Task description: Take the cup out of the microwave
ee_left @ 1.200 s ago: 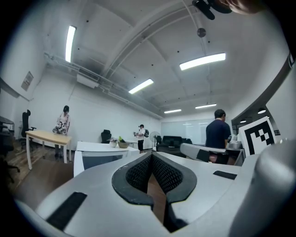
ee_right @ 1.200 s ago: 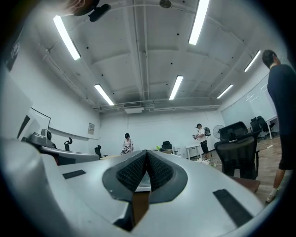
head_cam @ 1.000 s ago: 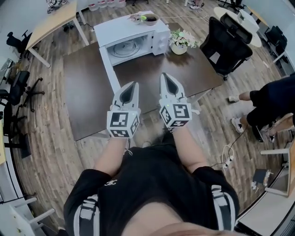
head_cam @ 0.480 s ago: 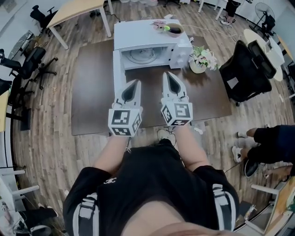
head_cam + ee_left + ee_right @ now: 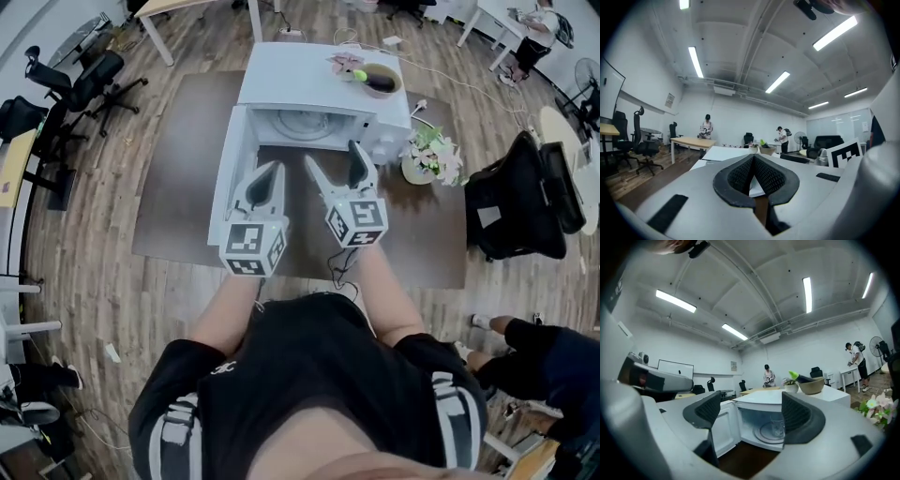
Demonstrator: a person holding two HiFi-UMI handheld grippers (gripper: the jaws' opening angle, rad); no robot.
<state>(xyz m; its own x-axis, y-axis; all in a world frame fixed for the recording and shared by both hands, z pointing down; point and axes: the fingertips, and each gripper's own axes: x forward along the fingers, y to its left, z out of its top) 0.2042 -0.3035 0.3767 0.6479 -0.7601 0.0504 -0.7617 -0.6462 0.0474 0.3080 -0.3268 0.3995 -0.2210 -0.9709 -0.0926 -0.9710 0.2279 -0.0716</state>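
The white microwave [image 5: 309, 80] stands on the dark table [image 5: 178, 197] with its door [image 5: 228, 183] swung open to the left. A clear glass cup [image 5: 777, 426] stands upright on the turntable inside. My right gripper [image 5: 336, 159] is just in front of the cavity; its jaws are opening and nothing is between them, the cup being still farther in, as the right gripper view [image 5: 751, 411] shows. My left gripper [image 5: 267, 176] is shut and empty beside the open door, and in its own view [image 5: 753, 158] the pads meet.
A brown bowl [image 5: 380, 80] and a small plant sit on the microwave's top. A flower pot [image 5: 429, 159] stands on the table to the right of the microwave. A black office chair [image 5: 525, 206] is by the table's right side. People stand at far desks.
Both grippers have come closer to the microwave, which now lies straight ahead. The right gripper's jaws, shut before, now stand apart. The left gripper stays shut.
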